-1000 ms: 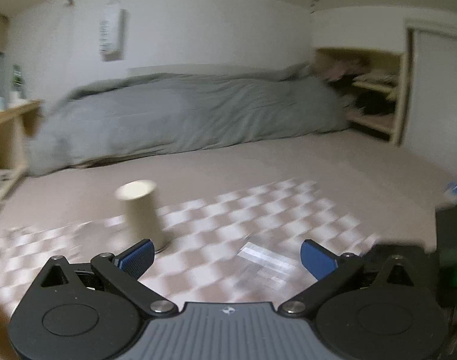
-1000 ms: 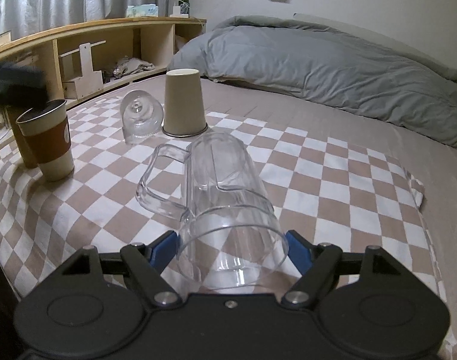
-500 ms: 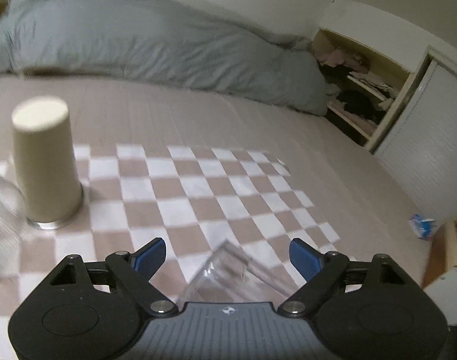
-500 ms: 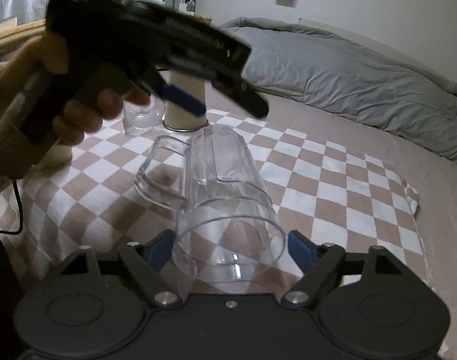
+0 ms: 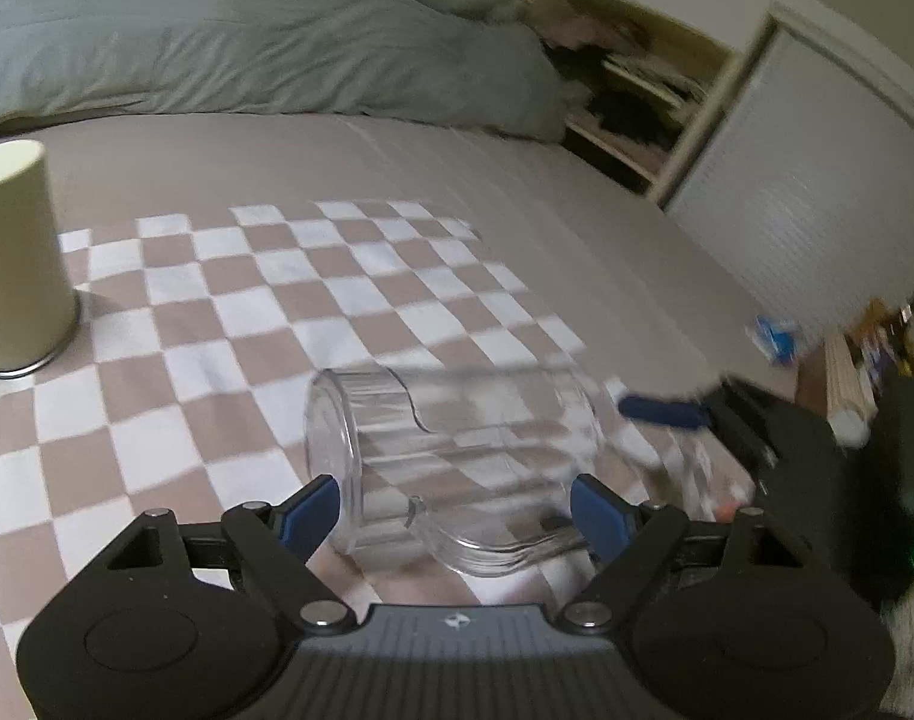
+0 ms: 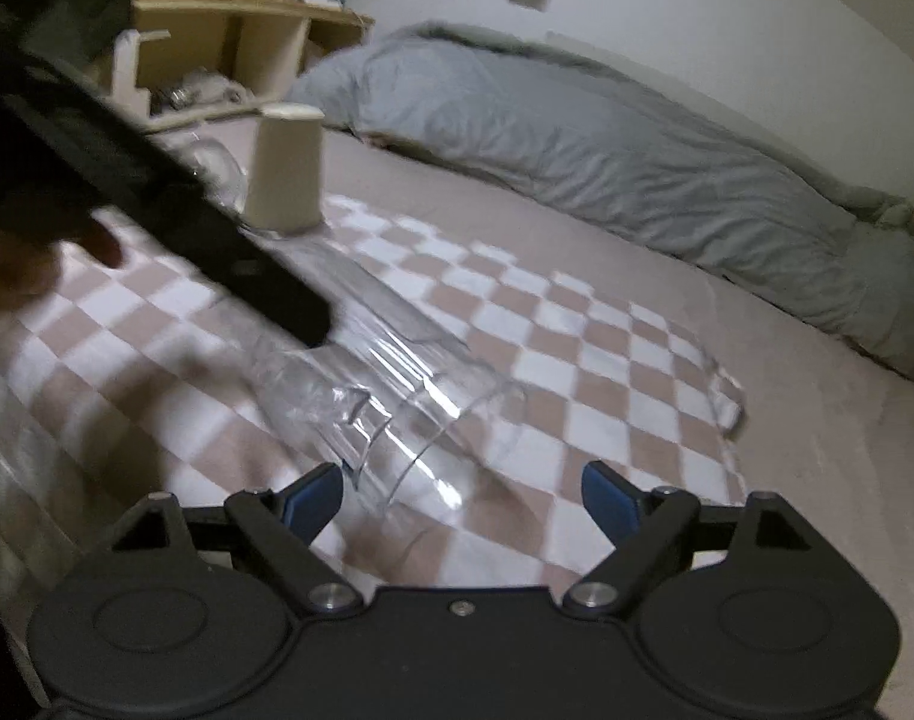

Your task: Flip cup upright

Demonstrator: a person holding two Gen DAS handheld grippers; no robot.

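A clear plastic mug with a handle [image 5: 457, 450] lies on its side on the checkered cloth [image 5: 229, 312]. My left gripper [image 5: 457, 510] is open, its blue fingers on either side of the mug, base at the left finger. My right gripper [image 6: 463, 498] is open just short of the mug's open mouth [image 6: 409, 420]; it shows at the right in the left wrist view [image 5: 667, 408]. The left gripper's body [image 6: 157, 204] crosses the right wrist view over the mug's far end.
A beige cup [image 5: 19, 258] stands upside down at the cloth's far left, also in the right wrist view [image 6: 286, 168], with a clear glass [image 6: 211, 162] beside it. A grey duvet [image 6: 607, 138] lies behind. Wooden shelves [image 6: 229, 42] stand at the left.
My left gripper has swung in and down over the clear mug, which now lies between its fingers. The mug has shifted and turned in front of my right gripper.
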